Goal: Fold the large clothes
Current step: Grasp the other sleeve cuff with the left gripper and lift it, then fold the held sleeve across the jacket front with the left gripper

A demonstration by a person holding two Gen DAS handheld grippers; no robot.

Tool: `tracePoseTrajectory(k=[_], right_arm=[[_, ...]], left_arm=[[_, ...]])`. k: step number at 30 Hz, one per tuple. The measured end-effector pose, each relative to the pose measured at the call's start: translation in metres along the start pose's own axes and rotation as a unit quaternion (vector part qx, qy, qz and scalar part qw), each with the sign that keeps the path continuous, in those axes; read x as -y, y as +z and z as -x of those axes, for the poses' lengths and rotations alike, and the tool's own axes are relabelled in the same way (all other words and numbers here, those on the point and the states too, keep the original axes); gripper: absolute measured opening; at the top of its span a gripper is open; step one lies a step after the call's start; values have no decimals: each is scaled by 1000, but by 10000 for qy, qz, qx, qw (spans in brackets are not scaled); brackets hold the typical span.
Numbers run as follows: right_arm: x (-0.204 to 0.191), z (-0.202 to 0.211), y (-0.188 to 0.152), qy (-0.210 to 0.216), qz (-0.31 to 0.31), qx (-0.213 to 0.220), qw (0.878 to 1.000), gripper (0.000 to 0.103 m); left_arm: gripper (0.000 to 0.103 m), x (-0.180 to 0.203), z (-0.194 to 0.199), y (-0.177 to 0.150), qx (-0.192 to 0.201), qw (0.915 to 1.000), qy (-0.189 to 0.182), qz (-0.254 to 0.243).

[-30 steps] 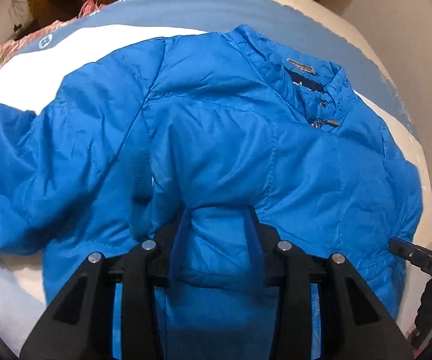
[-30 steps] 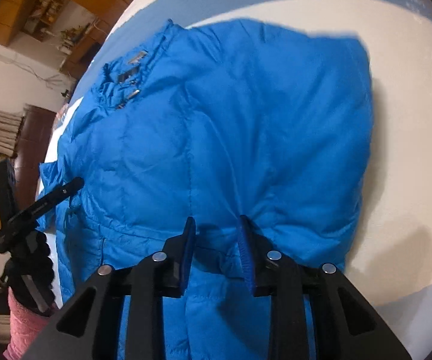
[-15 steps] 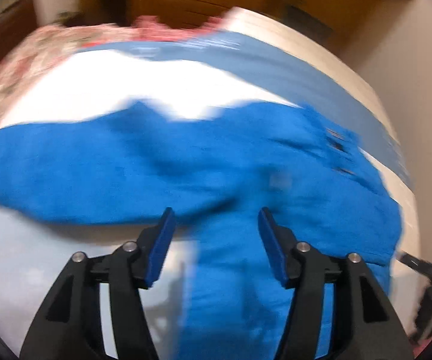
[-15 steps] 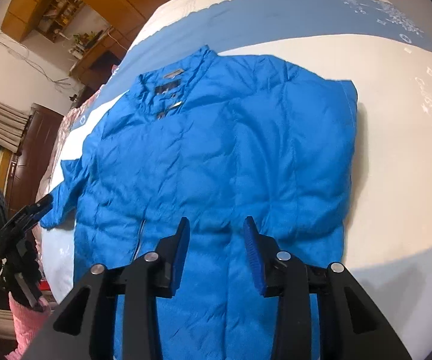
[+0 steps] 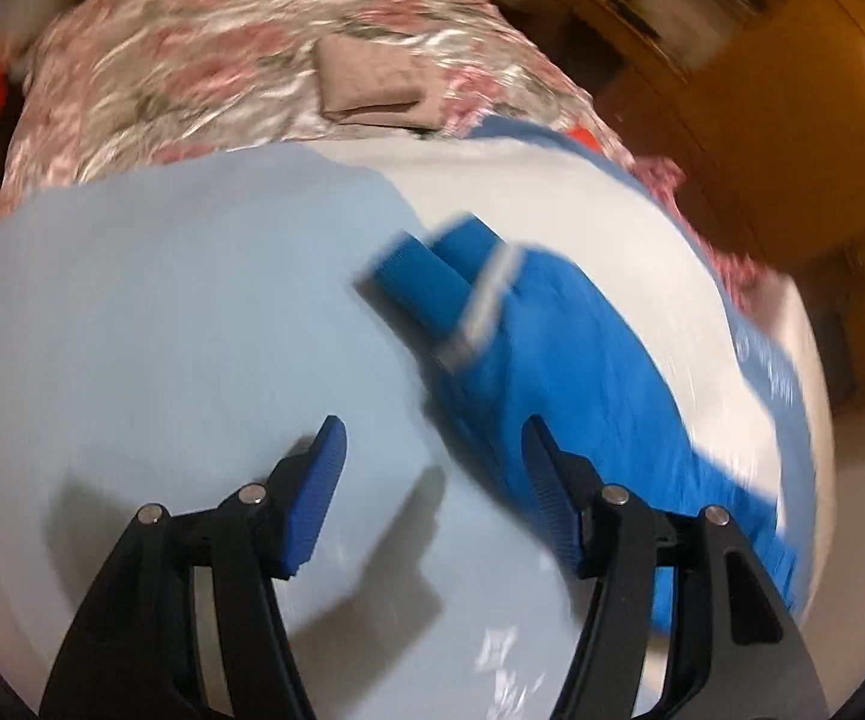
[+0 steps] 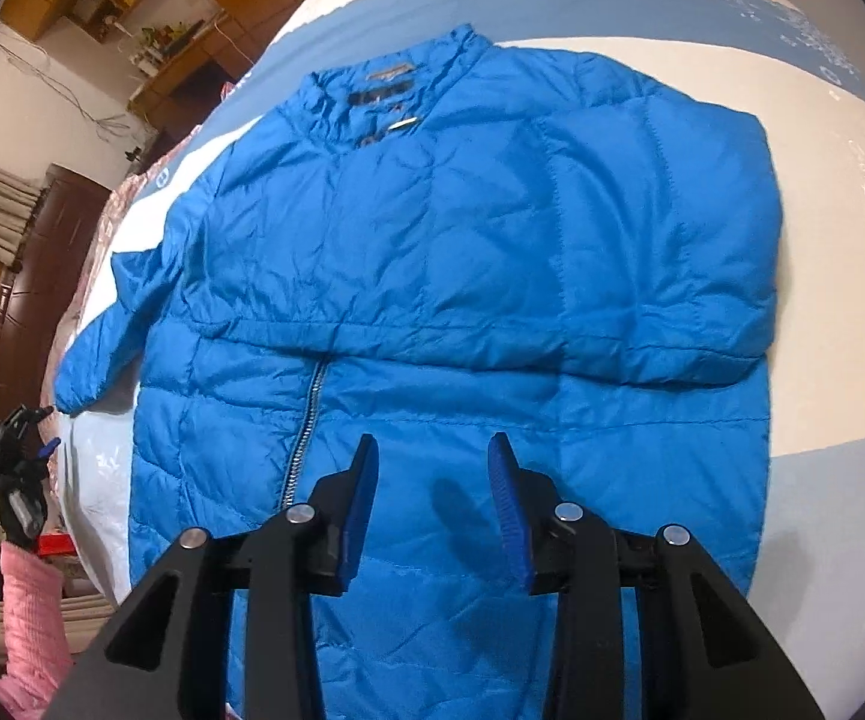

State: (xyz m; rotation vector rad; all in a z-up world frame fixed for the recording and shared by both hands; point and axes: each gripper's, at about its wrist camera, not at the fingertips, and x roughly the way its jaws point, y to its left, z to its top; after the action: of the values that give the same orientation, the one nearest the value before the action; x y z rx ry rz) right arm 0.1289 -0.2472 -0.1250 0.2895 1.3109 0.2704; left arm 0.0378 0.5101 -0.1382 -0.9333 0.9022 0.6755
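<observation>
1. Jacket [image 6: 432, 252]: we see a blue quilted one lying flat on the bed cover [image 6: 840, 252], collar [image 6: 384, 84] toward the far edge, front up, with the zipper [image 6: 306, 426] running down the lower half.
2. We find one sleeve folded across the chest, its lower edge forming a horizontal ridge over the body.
3. The other sleeve [image 6: 108, 330] reaches out to the left in the right wrist view, its cuff resting on the cover near the bed's edge.
4. Our right gripper [image 6: 432, 480] hangs above the jacket's lower front, just to the right of the zipper; its blue pads [image 6: 360, 510] stand apart with nothing pinched between them.
5. Our left gripper [image 5: 432, 480] points down at the pale blue and white cover [image 5: 192, 330], jaws spread wide and empty.
6. In the left wrist view, which is blurred, we see the outstretched sleeve [image 5: 552, 360] ahead and to the right, its cuff [image 5: 426, 276] lying on the cover clear of the fingers.
7. Beyond it we see a floral quilt [image 5: 192, 78] with a folded beige cloth [image 5: 372, 78] on top.
8. At the left rim of the right wrist view, we make out a pink sleeve [image 6: 30, 612] under the left gripper's dark body.
</observation>
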Motion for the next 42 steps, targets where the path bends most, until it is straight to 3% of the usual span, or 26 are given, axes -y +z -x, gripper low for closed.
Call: tracePoseTrajectory(k=[4, 8, 10, 11, 14, 20, 26, 29, 32, 37, 42], right_arm=[[-7, -3, -1, -141, -16, -32, 9999, 38], [-10, -3, -1, -249, -42, -32, 9997, 38], [-11, -3, 0, -309, -54, -29, 9995, 38], [-11, -4, 1, -312, -72, -36, 9995, 38], [-13, -7, 1, -332, -83, -63, 9994, 38], [-14, -4, 0, -318, -60, -34, 9995, 39], [-4, -10, -5, -257, -135, -135, 9995, 39], [1, -6, -7, -249, -169, -104, 9995, 39], [6, 6, -8, -231, -207, 33, 9995, 39], [14, 26, -11, -193, -245, 271, 9991, 39], [21, 37, -18, -118, -278, 381, 9988, 39]], left_arm=[[61, -6, -25, 10, -63, 9983, -346, 471], [64, -5, -31, 19, 8, 9976, -462, 520], [52, -3, -38, 23, 28, 9976, -459, 526], [34, -4, -41, 25, 19, 9970, -555, 541], [11, -5, -43, 25, -18, 9941, -850, 676], [8, 9, -10, 13, 395, 9928, -1061, 386], [8, -5, -41, 6, 8, 9957, -717, 582], [7, 0, -26, 4, 202, 9937, -913, 624], [7, 31, 8, -3, 531, 9912, -1206, 97], [7, 123, 73, -45, 836, 9710, -1919, -1156], [7, 216, 104, -116, 621, 9379, -2576, -2239]])
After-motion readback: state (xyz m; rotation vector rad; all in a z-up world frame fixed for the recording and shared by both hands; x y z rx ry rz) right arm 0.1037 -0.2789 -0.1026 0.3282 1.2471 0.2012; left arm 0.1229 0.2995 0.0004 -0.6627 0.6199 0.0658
